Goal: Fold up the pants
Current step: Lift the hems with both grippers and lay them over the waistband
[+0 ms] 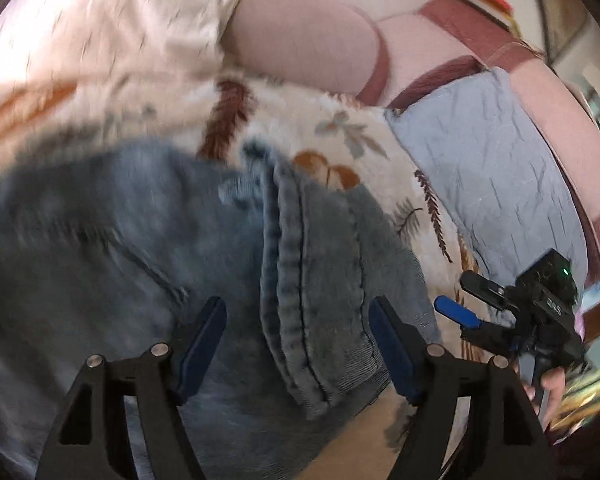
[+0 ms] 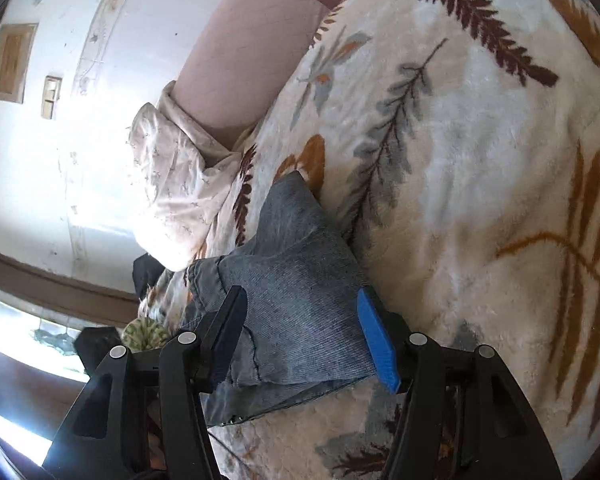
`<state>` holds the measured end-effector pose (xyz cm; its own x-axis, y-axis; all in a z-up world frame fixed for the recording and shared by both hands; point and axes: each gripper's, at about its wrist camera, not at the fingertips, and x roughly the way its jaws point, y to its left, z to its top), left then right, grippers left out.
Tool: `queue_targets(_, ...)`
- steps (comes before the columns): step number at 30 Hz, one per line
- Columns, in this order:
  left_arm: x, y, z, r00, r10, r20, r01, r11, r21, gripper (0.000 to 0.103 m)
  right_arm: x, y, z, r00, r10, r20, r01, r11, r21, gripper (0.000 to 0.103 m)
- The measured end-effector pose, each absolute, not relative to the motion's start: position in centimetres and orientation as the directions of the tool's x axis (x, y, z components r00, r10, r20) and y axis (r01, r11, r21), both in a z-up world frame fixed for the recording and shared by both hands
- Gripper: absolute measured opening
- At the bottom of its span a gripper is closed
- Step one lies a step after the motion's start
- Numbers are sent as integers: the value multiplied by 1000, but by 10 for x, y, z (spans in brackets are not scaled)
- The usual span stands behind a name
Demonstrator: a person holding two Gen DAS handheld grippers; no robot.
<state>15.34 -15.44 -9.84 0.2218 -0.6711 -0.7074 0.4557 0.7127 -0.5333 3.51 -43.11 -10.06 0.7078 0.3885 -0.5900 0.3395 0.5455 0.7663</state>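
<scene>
Both grippers, left (image 1: 296,344) and right (image 2: 300,336), stand with jaws spread over the jeans (image 1: 148,256), lying low in both frames on the blanket (image 2: 460,184); closing on one layer alone, or snagging blanket pile, could likely skew the fold.

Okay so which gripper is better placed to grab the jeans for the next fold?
Probably the left gripper: its open fingers straddle the thick seam fold of the jeans. The right gripper is open too, but over a flat corner at the jeans' edge on the blanket.
</scene>
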Motion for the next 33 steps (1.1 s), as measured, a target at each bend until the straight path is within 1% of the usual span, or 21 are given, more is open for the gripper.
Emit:
queue_targets(2, 152, -158, -109, 205, -681, -703, 416, 711, -567, 76, 29, -432, -98, 704, 390, -594, 333, 558, 760, 57)
queue_targets(4, 149, -162, -114, 219, -669, -710, 401, 725, -560, 74, 28, -431, -97, 703, 385, -598, 329, 570, 753, 57)
queue_targets(5, 148, -163, -115, 226, -674, -704, 399, 723, -564, 67, 26, -430, -96, 704, 383, -599, 329, 571, 752, 57)
queue_targets(6, 147, -164, -114, 228, -691, -686, 400, 709, -581, 50, 23, -432, -95, 705, 381, -599, 331, 570, 752, 57)
queue_targets(7, 145, -164, -111, 227, -706, -671, 403, 695, -595, 44, 20, -434, -95, 705, 376, -601, 336, 569, 750, 57)
queue_targets(9, 141, -165, -106, 223, -724, -653, 419, 676, -606, 28, 21, -437, -95, 705, 369, -605, 347, 565, 749, 57)
queue_targets(11, 138, -161, -102, 219, -740, -636, 396, 663, -636, 21, 21, -441, -97, 707, 364, -606, 356, 558, 750, 57)
queue_targets(12, 136, -157, -100, 214, -748, -629, 380, 657, -651, 20, 21, -443, -97, 707, 359, -609, 362, 556, 748, 57)
queue_targets(14, 129, -151, -95, 212, -742, -636, 376, 663, -647, 20, 21, -445, -98, 707, 354, -612, 369, 554, 747, 57)
queue_targets(17, 122, -139, -100, 202, -685, -700, 359, 717, -597, 20, 22, -447, -98, 708, 349, -614, 376, 549, 746, 57)
queue_targets(18, 123, -135, -108, 184, -659, -729, 329, 740, -586, 26, 22, -446, -99, 707, 349, -615, 377, 550, 746, 57)
queue_targets(19, 126, -131, -118, 157, -632, -758, 288, 764, -577, 27, 23, -445, -99, 705, 348, -618, 377, 553, 743, 57)
queue_targets(20, 128, -128, -126, 133, -631, -764, 256, 767, -589, 27, 24, -443, -99, 703, 347, -621, 376, 560, 738, 57)
queue_targets(22, 130, -120, -129, 137, -660, -739, 208, 749, -630, 32, 27, -439, -98, 699, 346, -626, 373, 570, 732, 57)
queue_targets(23, 129, -118, -126, 151, -663, -733, 202, 747, -633, 41, 30, -435, -97, 698, 345, -627, 369, 578, 728, 57)
queue_targets(24, 127, -116, -120, 180, -655, -734, 209, 755, -622, 48, 31, -433, -95, 699, 345, -627, 364, 583, 726, 57)
queue_targets(25, 123, -114, -113, 222, -638, -738, 217, 770, -600, 50, 33, -429, -93, 701, 345, -624, 355, 589, 726, 57)
queue_targets(27, 115, -108, -98, 306, -605, -735, 238, 796, -556, 62, 36, -424, -88, 713, 338, -614, 337, 602, 723, 57)
queue_targets(28, 110, -106, -90, 343, -594, -727, 248, 804, -540, 64, 38, -420, -85, 724, 335, -603, 319, 612, 723, 57)
queue_targets(30, 103, -101, -79, 395, -591, -703, 266, 806, -529, 65, 46, -413, -81, 733, 345, -586, 283, 628, 724, 57)
queue_targets(33, 91, -99, -66, 433, -625, -650, 317, 780, -539, 65, 62, -404, -78, 746, 391, -539, 220, 620, 753, 57)
